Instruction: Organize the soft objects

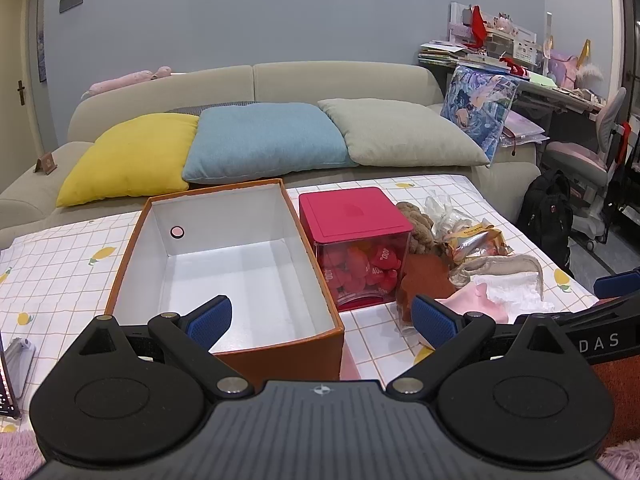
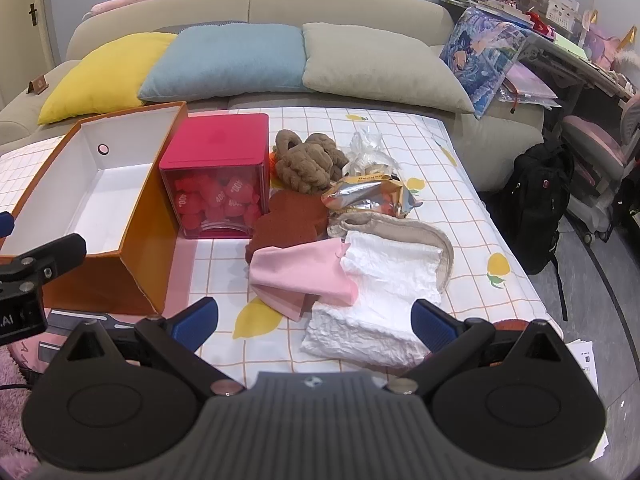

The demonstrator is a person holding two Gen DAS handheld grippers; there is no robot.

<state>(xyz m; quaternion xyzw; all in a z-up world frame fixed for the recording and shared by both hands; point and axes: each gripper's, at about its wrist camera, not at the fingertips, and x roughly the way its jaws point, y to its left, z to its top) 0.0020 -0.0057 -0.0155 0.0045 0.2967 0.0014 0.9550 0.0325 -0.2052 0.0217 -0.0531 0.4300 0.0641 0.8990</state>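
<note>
Right of the orange box (image 2: 100, 216), the pink cloth (image 2: 304, 276) lies on the pile of soft things, directly ahead of the right gripper (image 2: 314, 320); both grippers gape wide, empty, the left gripper (image 1: 322, 320) over the box's near end.

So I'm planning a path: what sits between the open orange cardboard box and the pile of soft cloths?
A red-lidded clear plastic cube of red hearts stands between the open orange cardboard box and the cloth pile, clearest in the right wrist view.

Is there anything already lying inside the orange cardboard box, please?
No, the orange box shows only its bare white floor and walls, while the soft items, like the pink cloth, lie outside on the table.
</note>
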